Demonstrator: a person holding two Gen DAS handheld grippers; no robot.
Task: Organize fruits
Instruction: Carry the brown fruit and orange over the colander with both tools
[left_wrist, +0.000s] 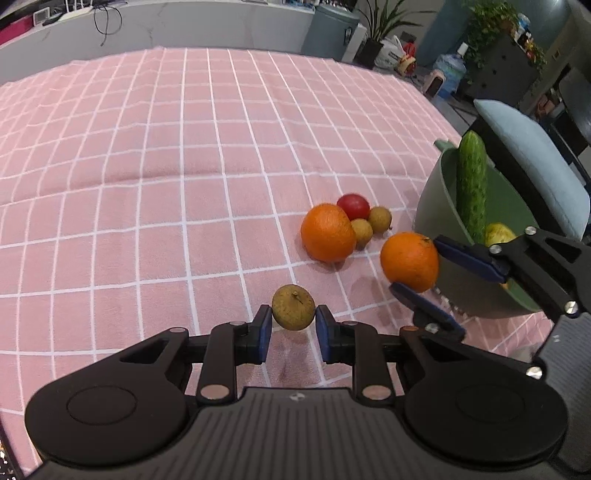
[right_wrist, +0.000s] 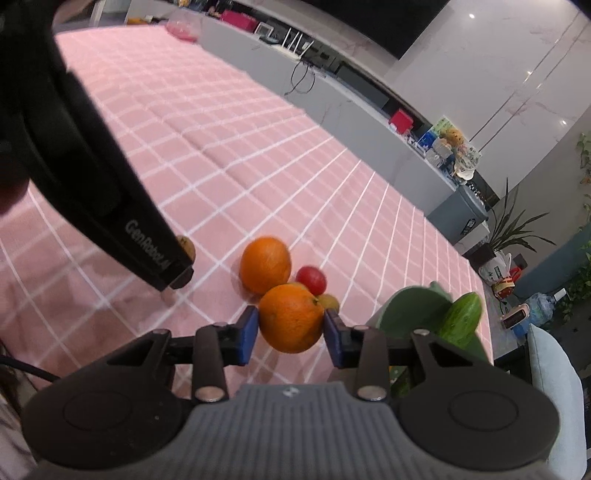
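Grey lettering reading "GenRobot.AI" is showing on the black body of the left hand-held gripper, left of frame. Nothing else is reading clearly.

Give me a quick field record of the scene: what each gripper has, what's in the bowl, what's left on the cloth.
left gripper: shut on a small brown fruit
right gripper: shut on an orange, beside the bowl
bowl: green, holds a cucumber leaning on its wall and a yellowish fruit
cloth: second orange, red fruit, two brown fruits clustered together
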